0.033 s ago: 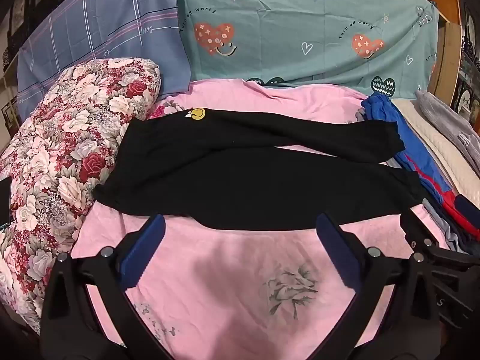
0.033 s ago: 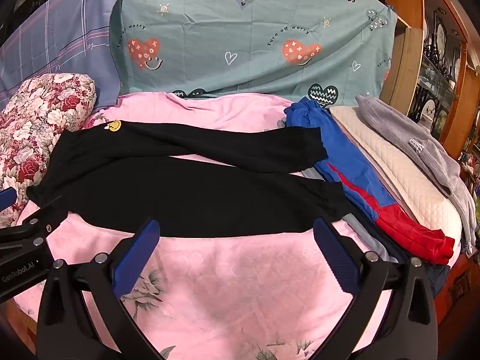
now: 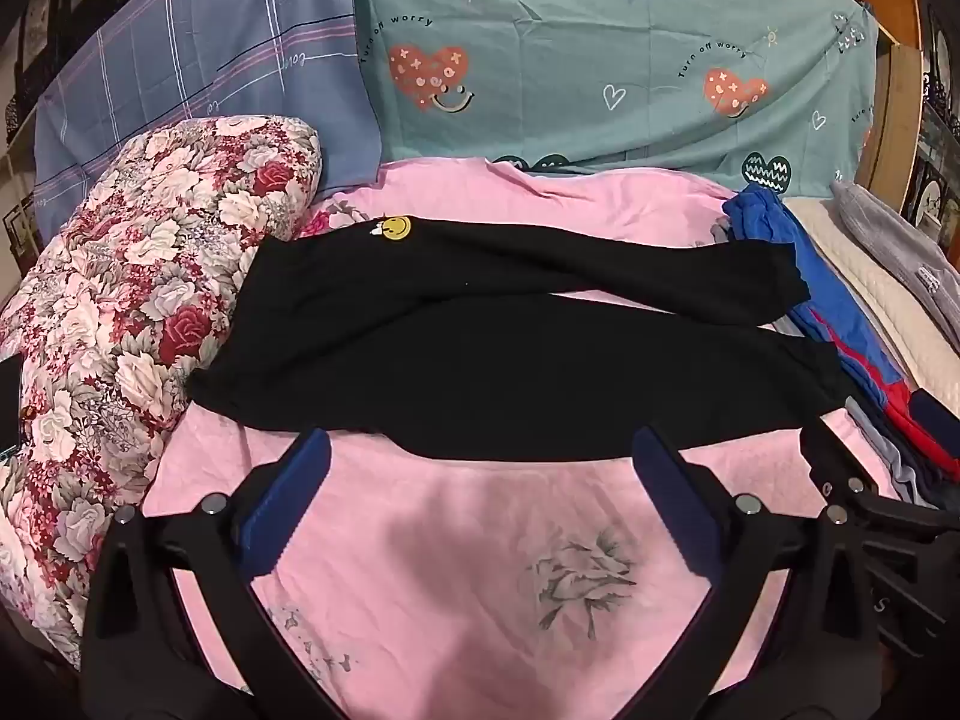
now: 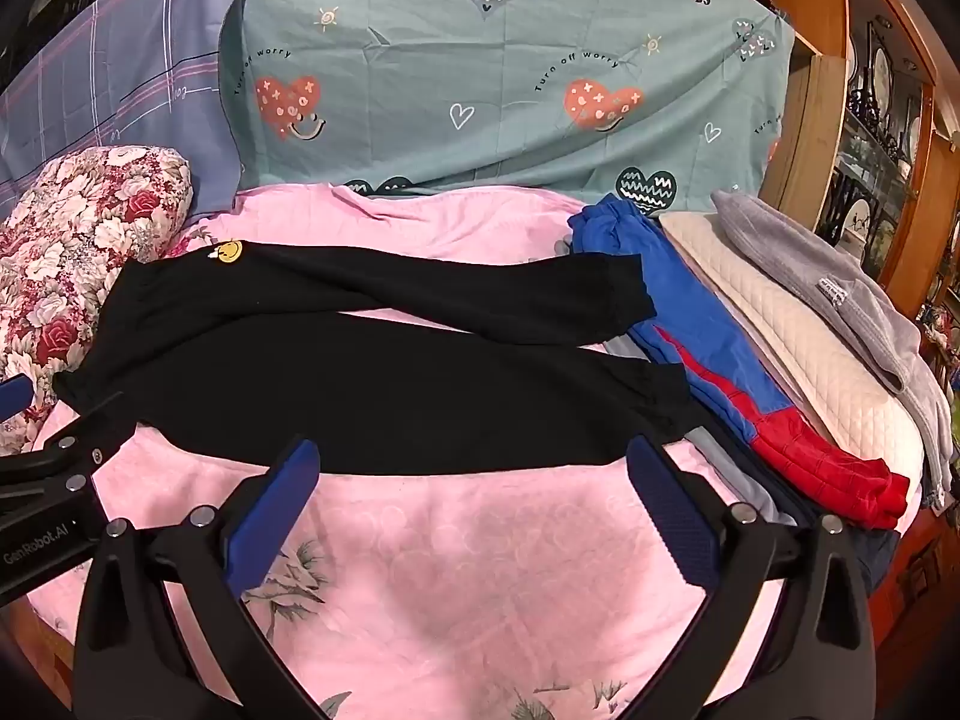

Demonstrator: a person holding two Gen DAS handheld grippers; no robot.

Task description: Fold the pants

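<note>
Beyond both wide-spread, empty claws, left (image 3: 480,495) and right (image 4: 474,498), black pants (image 3: 510,354), cuffs overlapping blue garment (image 4: 678,324).

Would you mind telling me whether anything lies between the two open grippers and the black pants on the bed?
Nothing visible does. Only bare pink sheet separates the left gripper and the right gripper from the near edge of the black pants. The blue and red garment lies beside the leg cuffs, off to the right.

A floral pillow (image 3: 138,312) lies left, blue-red garment (image 4: 720,360) right, on pink sheet (image 3: 480,570).
</note>
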